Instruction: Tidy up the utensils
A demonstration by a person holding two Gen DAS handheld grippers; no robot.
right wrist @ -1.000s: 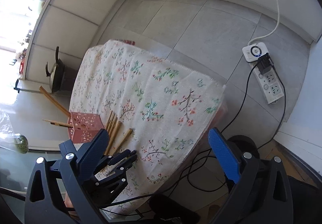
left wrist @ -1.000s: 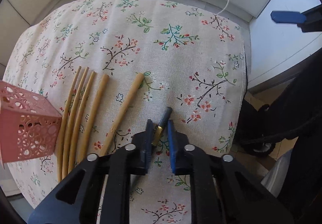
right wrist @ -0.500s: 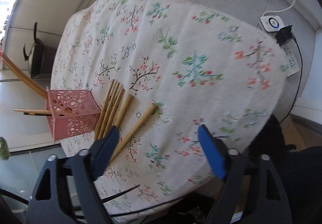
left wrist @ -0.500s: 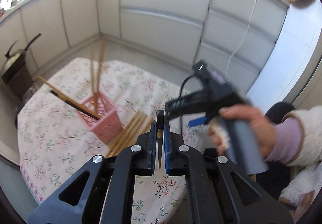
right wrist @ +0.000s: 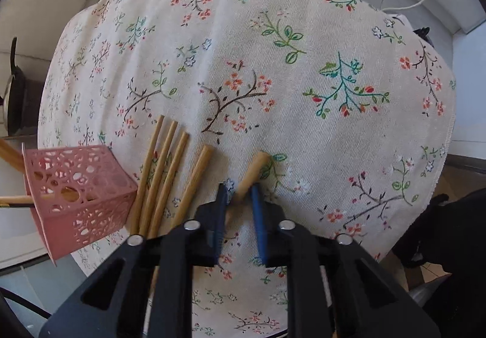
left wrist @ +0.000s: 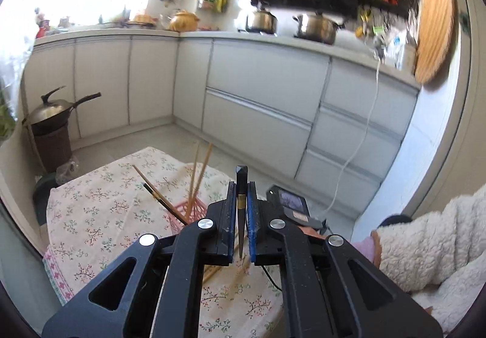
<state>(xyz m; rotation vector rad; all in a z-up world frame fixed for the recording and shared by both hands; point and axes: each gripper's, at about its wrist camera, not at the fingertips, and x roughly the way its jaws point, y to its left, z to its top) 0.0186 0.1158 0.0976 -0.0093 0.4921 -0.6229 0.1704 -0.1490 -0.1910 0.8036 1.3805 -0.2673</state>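
A dark chopstick w/ a gold band (left wrist: 241,201) is clamped upright between the blue-padded fingers of the left gripper (left wrist: 241,210), its square top above the pads and its pointed tip hanging below, over the desk covered w/ a floral tablecloth (left wrist: 100,210). Just beyond it, a pink perforated plastic holder (left wrist: 189,210) is seen standing on the cloth w/ several chopsticks leaning out of it, one dark. On the right wrist view, the right gripper (right wrist: 240,201) is held low over the cloth w/ fingers parted, set either side of a light wooden chopstick (right wrist: 253,169) lying apart from the rest; contact w/ the pads can't be told. To its left, four more wooden chopsticks (right wrist: 165,174) are laid side by side, approx. parallel, next to the pink holder. Farther off, white kitchen cabinets (left wrist: 267,95) are seen, w/ steel pots (left wrist: 316,26) on the counter above.
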